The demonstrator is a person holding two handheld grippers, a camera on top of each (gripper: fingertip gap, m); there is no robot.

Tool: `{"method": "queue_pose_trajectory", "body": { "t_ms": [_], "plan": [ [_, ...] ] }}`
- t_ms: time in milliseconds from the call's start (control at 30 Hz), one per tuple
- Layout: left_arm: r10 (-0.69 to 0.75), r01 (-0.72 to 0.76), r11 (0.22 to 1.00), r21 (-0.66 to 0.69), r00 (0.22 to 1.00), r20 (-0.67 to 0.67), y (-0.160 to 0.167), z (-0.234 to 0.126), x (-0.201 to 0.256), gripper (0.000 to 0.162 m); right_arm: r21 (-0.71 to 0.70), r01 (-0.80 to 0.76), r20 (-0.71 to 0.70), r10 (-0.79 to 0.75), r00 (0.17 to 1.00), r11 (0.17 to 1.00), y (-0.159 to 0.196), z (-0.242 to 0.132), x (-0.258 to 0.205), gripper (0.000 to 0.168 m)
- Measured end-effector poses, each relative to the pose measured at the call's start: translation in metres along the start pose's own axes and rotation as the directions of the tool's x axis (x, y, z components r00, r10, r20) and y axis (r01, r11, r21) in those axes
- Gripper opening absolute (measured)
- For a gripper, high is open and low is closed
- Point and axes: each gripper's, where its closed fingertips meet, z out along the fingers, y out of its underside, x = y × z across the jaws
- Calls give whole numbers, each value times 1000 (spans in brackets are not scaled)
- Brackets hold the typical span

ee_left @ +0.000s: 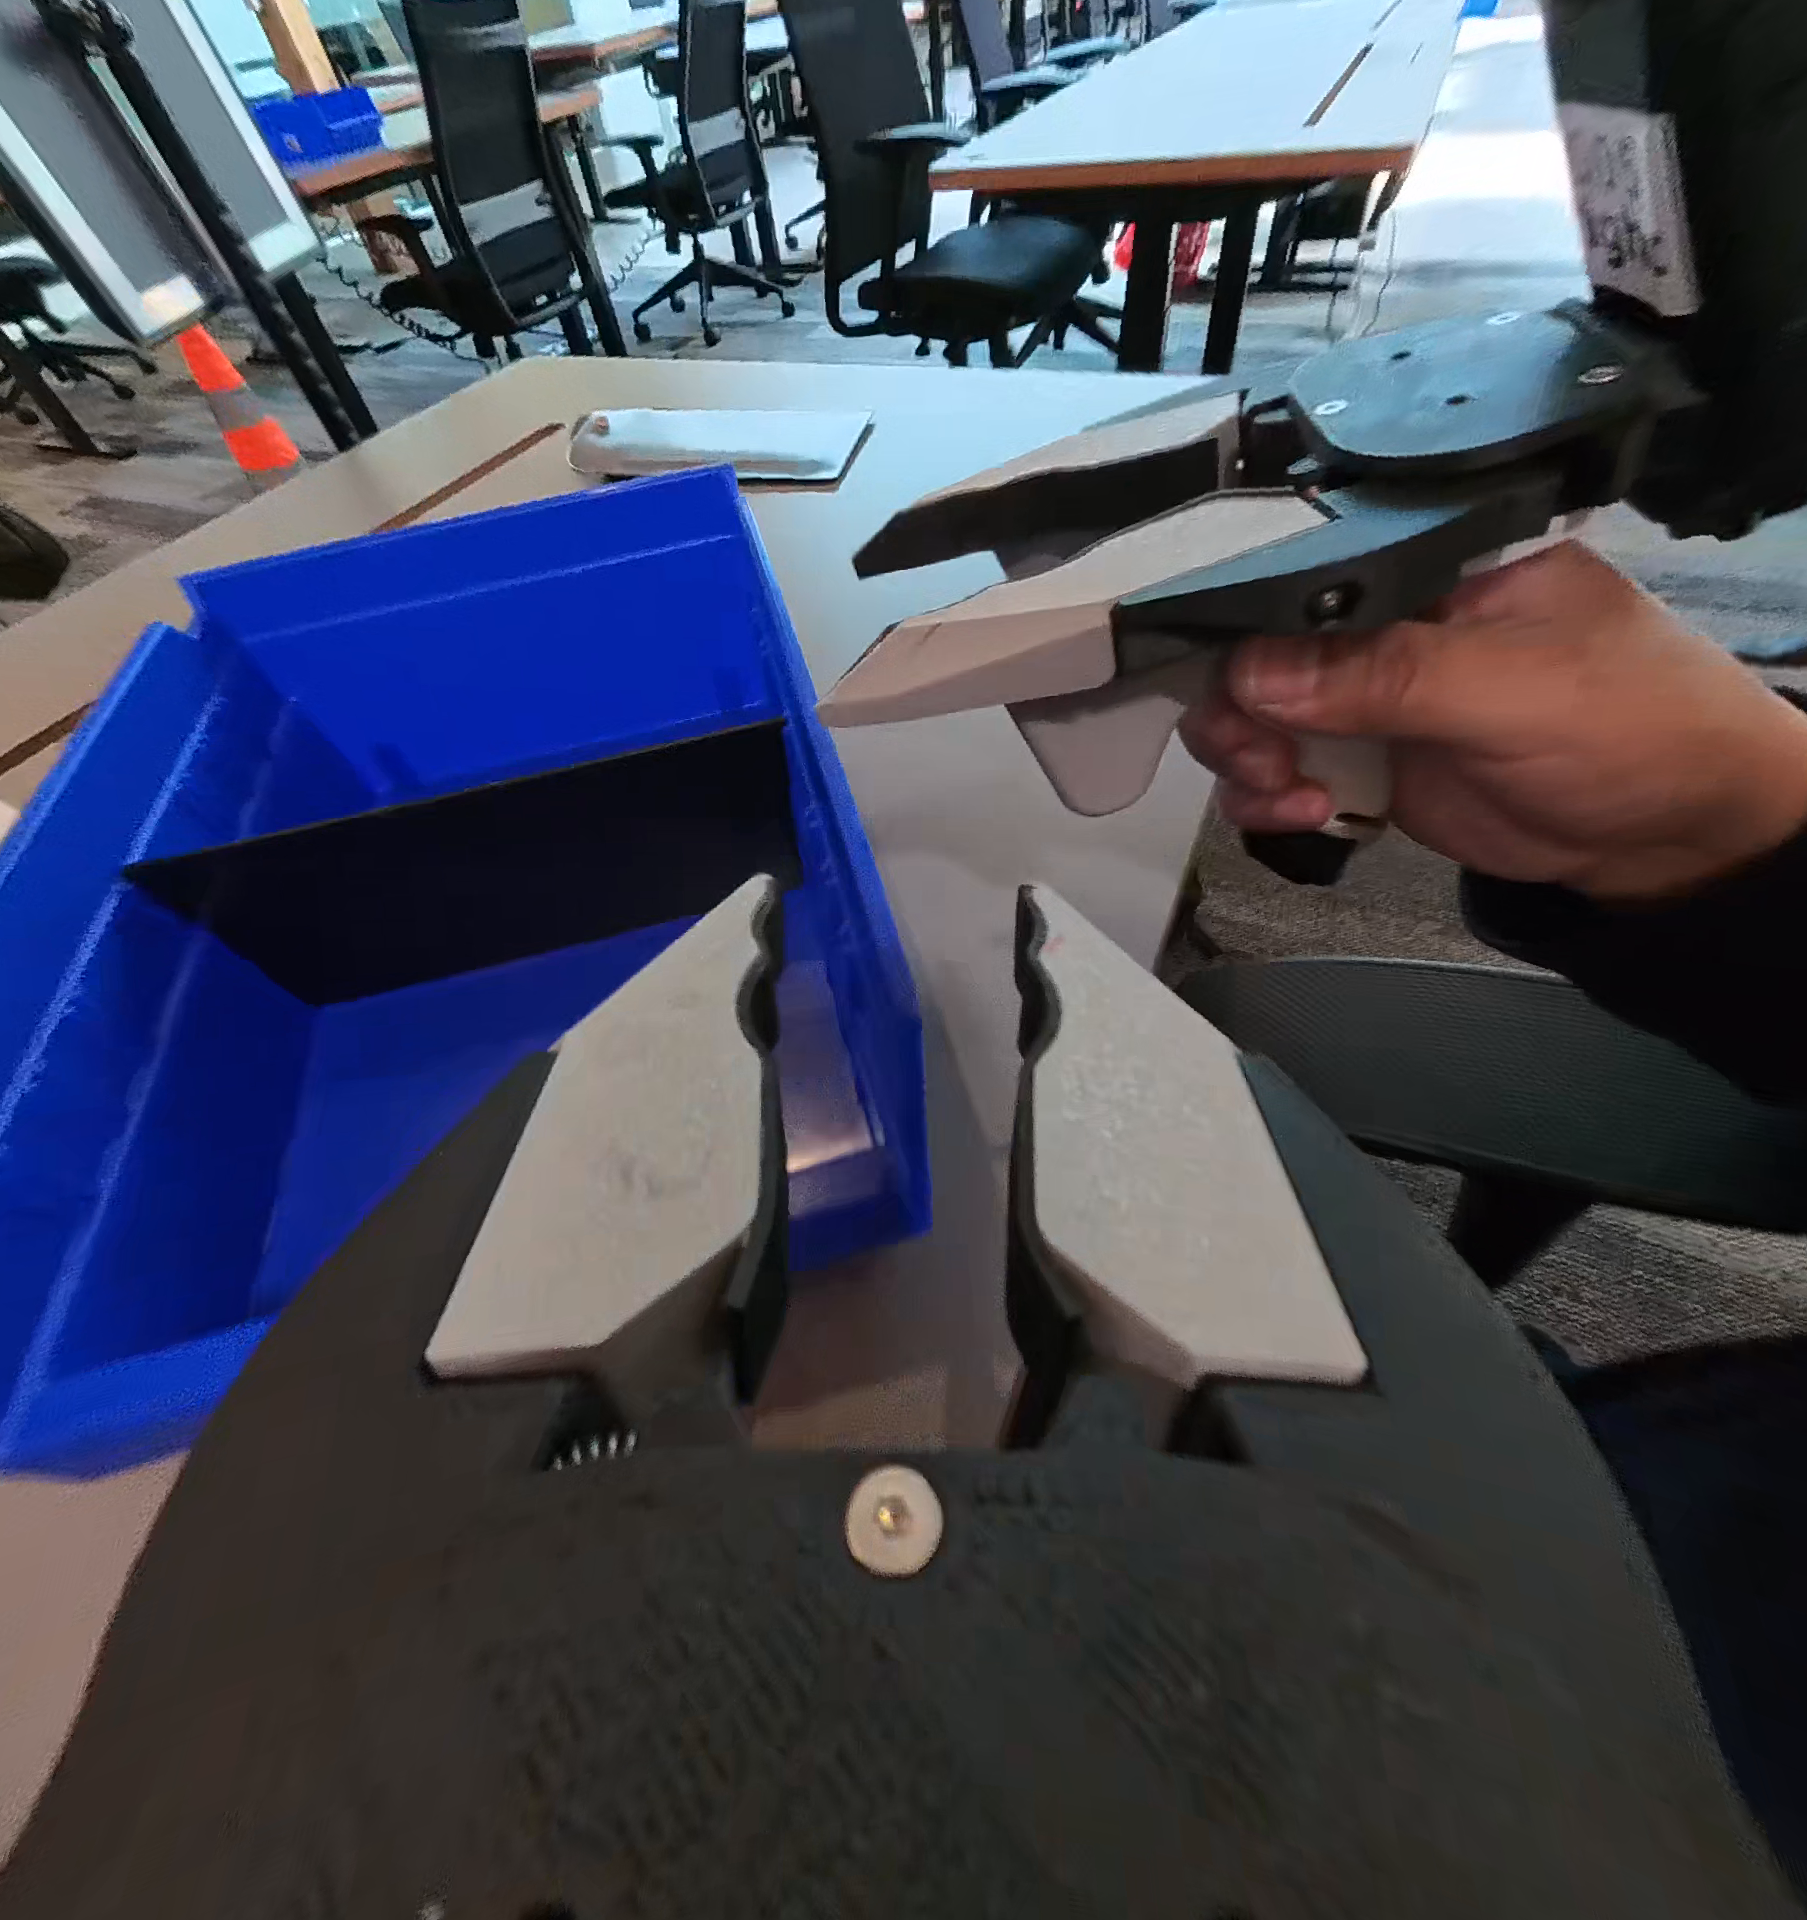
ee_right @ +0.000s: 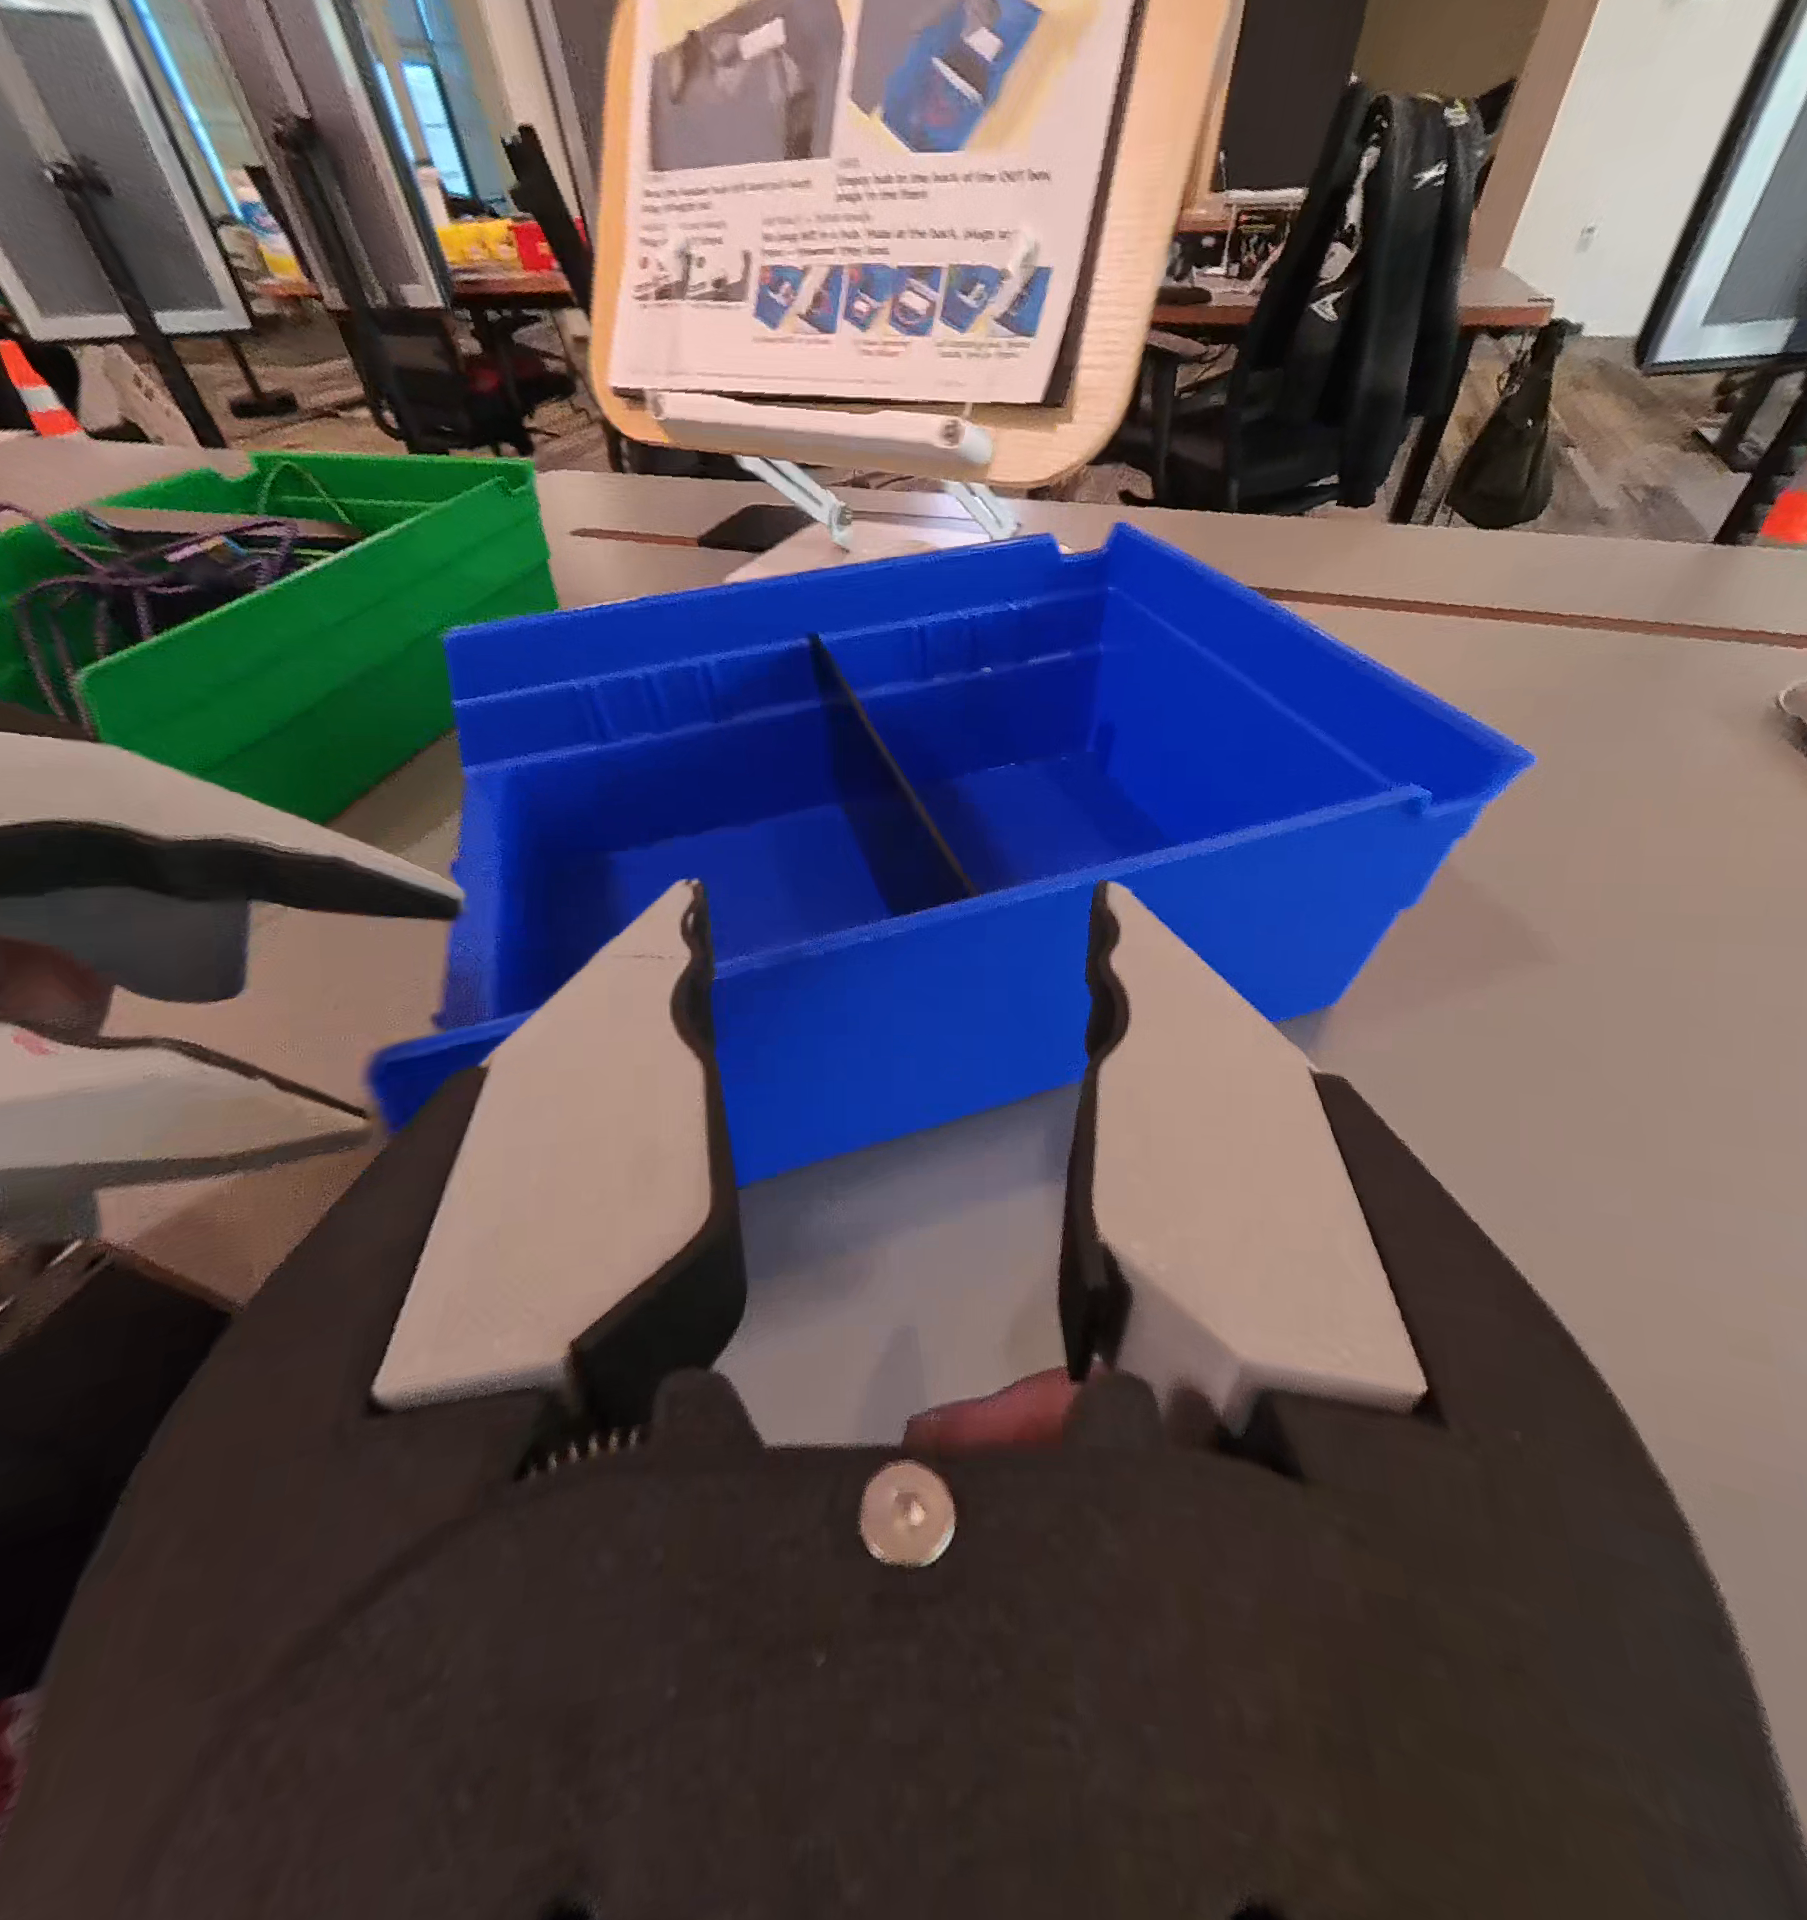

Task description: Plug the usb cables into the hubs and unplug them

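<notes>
From the left wrist view, the left gripper (ee_left: 894,909) hangs parted and empty beside the divided blue bin (ee_left: 379,935), a hand (ee_left: 1501,727) levelling the right gripper (ee_left: 842,634) at it, while the right wrist view shows that gripper (ee_right: 899,914) agape before the bin, purple cables (ee_right: 140,582) piled in the green bin (ee_right: 307,665) on the surface (ee_right: 1553,1039).

Left gripper (ee_left: 897,914): fingers parted, nothing between, lower centre of left wrist view. Right gripper (ee_right: 897,914): fingers parted wider, empty, lower centre of right wrist view. Hand (ee_left: 1501,727) wraps right gripper's handle, right edge of left wrist view.
</notes>
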Motion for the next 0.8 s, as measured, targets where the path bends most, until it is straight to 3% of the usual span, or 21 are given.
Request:
{"method": "queue_pose_trajectory", "body": {
  "t_ms": [100, 233, 333, 400, 500, 533, 667, 800],
  "plan": [
    [15, -16, 1000, 23, 1000, 23, 8, -42, -14, 44, -28, 52, 36, -51, 998, 998, -2, -4, -32, 87],
    [0, 8, 999, -48, 985, 172, 41, -82, -62, 51, -85, 196, 36, -193, 980, 977, 9, 6, -68, 104],
    [-70, 81, 996, -41, 975, 212, 52, -99, -83, 53, -160, 288, 0, -291, 957, 944, 29, 23, -69, 101],
    [-65, 77, 996, -39, 966, 251, 56, -108, -94, 53, -154, 307, 6, -310, 951, 939, 30, 26, -62, 109],
    [-13, 45, 995, -92, 949, 315, 67, -124, -108, 53, -216, 337, 12, -342, 940, 917, 31, 21, -33, 107],
    [-4, 41, 994, -98, 936, 351, 68, -132, -116, 53, -237, 344, -19, -359, 933, 908, 29, 19, -15, 116],
    [-30, 73, 994, -86, 907, 421, 69, -161, -139, 53, -340, 283, -275, -382, 882, 897, 28, 11, 88, 99],
    [29, 70, 986, -154, 825, 565, 76, -217, -176, 55, -362, 189, -399, -335, 853, 913, 39, -8, 145, 106]
  ]
}}
